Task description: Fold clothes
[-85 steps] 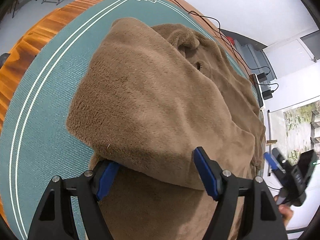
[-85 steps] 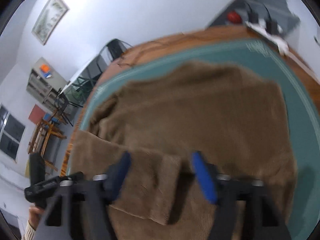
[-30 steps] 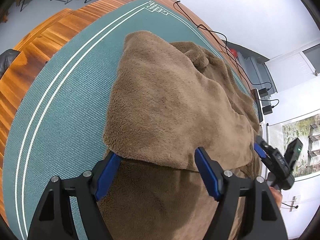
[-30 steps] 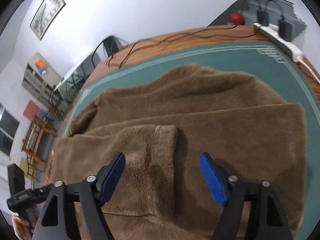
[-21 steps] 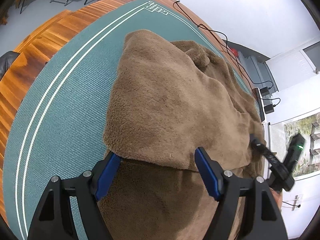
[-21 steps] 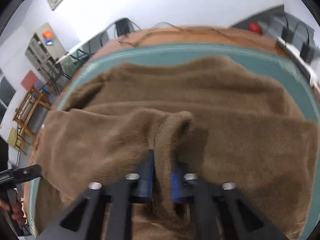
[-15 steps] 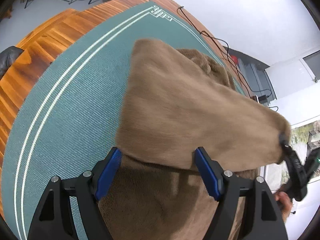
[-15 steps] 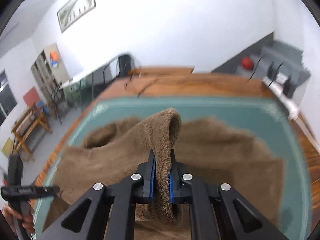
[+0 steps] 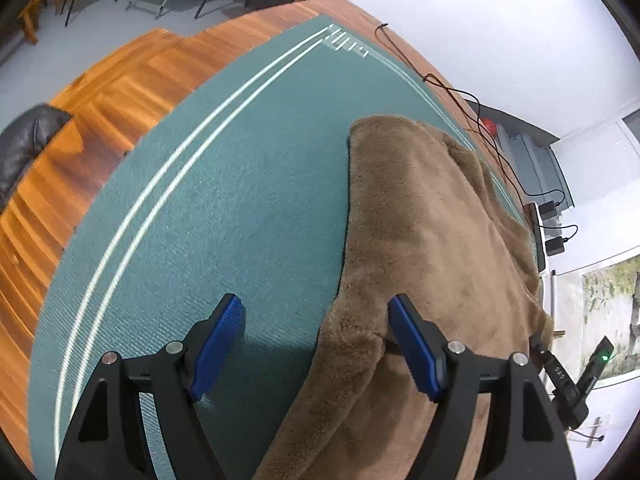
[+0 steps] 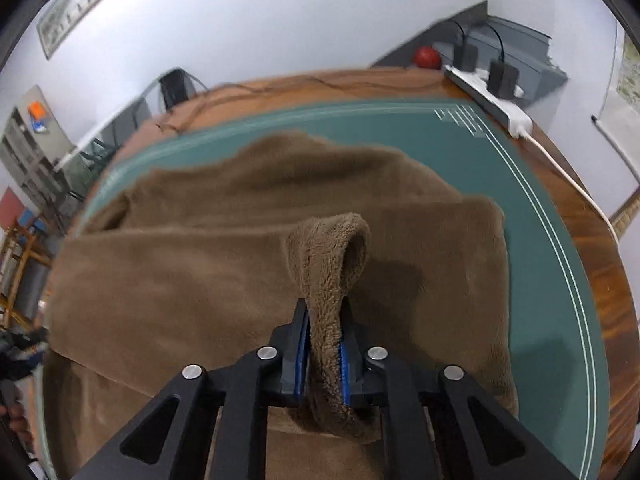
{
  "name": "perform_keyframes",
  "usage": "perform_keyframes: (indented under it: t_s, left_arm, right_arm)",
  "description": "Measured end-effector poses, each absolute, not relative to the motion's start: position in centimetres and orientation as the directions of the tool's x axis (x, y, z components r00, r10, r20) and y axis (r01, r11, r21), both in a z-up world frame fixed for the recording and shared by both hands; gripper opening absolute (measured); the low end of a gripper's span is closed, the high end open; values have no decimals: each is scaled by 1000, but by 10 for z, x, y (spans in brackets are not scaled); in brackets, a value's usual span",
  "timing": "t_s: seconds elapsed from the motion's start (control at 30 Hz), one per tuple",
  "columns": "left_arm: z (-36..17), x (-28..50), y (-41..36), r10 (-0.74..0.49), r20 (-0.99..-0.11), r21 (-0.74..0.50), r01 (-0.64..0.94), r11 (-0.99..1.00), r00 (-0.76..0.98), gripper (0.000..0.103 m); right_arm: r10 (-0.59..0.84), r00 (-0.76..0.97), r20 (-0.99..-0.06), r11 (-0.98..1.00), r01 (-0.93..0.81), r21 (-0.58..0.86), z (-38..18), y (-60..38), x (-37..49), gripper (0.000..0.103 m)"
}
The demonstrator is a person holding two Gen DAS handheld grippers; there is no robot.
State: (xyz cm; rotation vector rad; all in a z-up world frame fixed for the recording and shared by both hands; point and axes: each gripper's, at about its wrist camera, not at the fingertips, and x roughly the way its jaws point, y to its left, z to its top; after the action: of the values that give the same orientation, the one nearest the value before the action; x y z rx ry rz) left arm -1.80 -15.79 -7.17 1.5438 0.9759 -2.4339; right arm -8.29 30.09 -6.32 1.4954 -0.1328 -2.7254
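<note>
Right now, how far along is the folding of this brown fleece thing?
Early to midway. Done: part of the brown fleece garment already lies doubled over itself on the green mat. In hand: the right claw is shut on a sleeve cuff, lifted above the body. The left claw is open at the garment's edge, holding nothing. Left: lay that sleeve across, then fold the body smaller.

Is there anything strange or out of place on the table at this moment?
Nothing looks damaged or spilled. The brown fleece garment lies on the green mat, one edge pinched upright in the right tongs; the left tongs are open.
</note>
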Motion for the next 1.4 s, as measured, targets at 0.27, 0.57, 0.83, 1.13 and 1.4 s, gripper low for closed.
perform_keyframes:
  t_s: [0.27, 0.57, 0.83, 1.13, 1.4]
  left_arm:
    - [-25, -32, -135, 186, -808, -391, 273, -879, -559, 80]
    - [-45, -74, -72, 213, -844, -301, 106, -948, -493, 80]
    - [-75, -101, -61, 130, -883, -160, 29, -987, -452, 79]
    - [-54, -91, -67, 164, -871, -203, 35, -978, -463, 80]
    - [-70, -73, -42, 173, -884, -160, -68, -985, -434, 81]
  right_arm:
    - [25, -635, -772, -997, -69, 24, -37, 311, -69, 79]
    - [-170, -566, -807, -973, 226, 47, -60, 244, -84, 79]
    - [-170, -479, -861, -982, 150, 110, -92, 264, -99, 79]
    - [-97, -528, -843, -992, 117, 42, -69, 249, -78, 80]
    - [-80, -489, -869, -993, 112, 29, -87, 246, -69, 81]
